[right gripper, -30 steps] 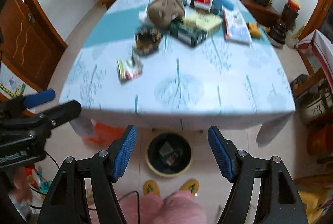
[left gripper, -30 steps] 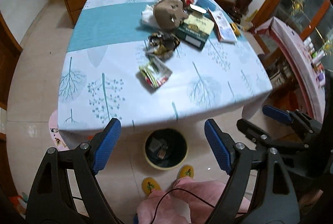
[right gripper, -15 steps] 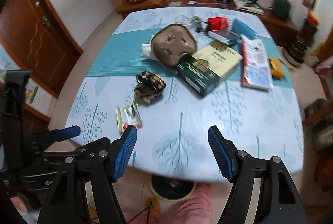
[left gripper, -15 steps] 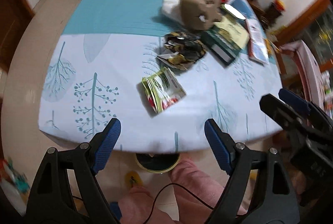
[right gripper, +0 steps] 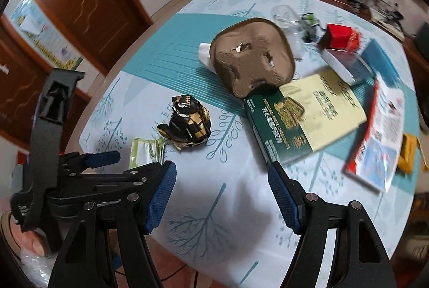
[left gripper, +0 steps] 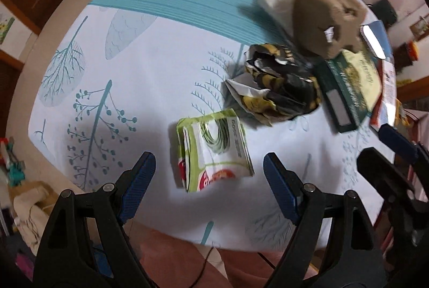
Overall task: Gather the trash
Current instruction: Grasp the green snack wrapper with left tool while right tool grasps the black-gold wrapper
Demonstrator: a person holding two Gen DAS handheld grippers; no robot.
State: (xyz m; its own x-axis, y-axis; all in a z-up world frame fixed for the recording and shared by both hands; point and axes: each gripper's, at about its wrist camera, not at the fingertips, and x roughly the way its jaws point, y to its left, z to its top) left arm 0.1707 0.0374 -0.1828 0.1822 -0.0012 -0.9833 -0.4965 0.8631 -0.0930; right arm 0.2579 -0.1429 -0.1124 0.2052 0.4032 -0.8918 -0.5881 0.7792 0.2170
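Both grippers have swung up from the floor and in over the table since a second ago, and the waste bin seen under the table edge is gone from view.

From the left wrist: the left gripper [left gripper: 205, 175] hangs with its jaws wide apart and empty, the green-and-white snack packet [left gripper: 214, 148] lying flat on the tablecloth [left gripper: 134, 73] between and just ahead of its blue pads. A crumpled black-and-gold wrapper [left gripper: 278, 84] sits just beyond it, near a green box [left gripper: 346, 89] and a brown pouch [left gripper: 324, 17].

From the right wrist: the right gripper [right gripper: 222, 194] is also open wide, holding nothing, over bare cloth. The black-and-gold wrapper [right gripper: 187, 124] lies ahead to its left; the packet [right gripper: 146, 151] is half hidden behind the left gripper.

The approach looks under way. The likely next move is for the left gripper to drop lower, straddle the packet and close on its raised folded edge.
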